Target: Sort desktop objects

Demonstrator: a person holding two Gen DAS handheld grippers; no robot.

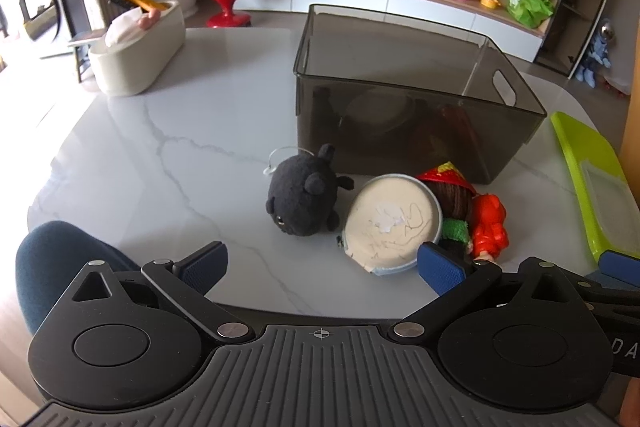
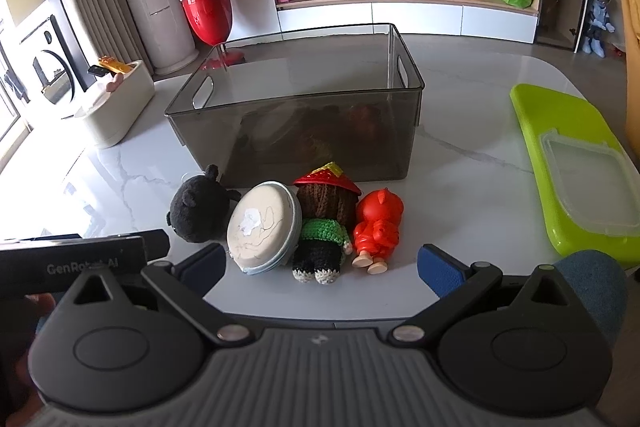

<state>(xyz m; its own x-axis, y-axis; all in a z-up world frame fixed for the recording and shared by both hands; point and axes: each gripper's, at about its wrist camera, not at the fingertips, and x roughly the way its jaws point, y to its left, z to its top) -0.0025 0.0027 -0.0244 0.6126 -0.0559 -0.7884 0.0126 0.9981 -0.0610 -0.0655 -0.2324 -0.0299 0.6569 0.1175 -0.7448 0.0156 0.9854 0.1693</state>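
A row of small things lies on the white marble table (image 1: 160, 147) in front of a smoky transparent bin (image 1: 400, 83) (image 2: 304, 107): a black plush toy (image 1: 300, 201) (image 2: 198, 205), a round cream zip pouch (image 1: 394, 221) (image 2: 262, 225), a crocheted doll with a red hat (image 1: 452, 203) (image 2: 324, 223), and a red plastic figure (image 1: 490, 223) (image 2: 376, 227). Dim objects lie inside the bin. My left gripper (image 1: 322, 267) is open and empty, just short of the pouch. My right gripper (image 2: 322, 265) is open and empty, just short of the doll's feet.
A cream tissue box (image 1: 136, 47) (image 2: 114, 103) with small items stands at the back left. A lime green tray (image 1: 592, 183) (image 2: 568, 163) holding a clear lid lies at the right. Blue chair backs (image 1: 52, 259) (image 2: 596, 287) sit at the table's near edge.
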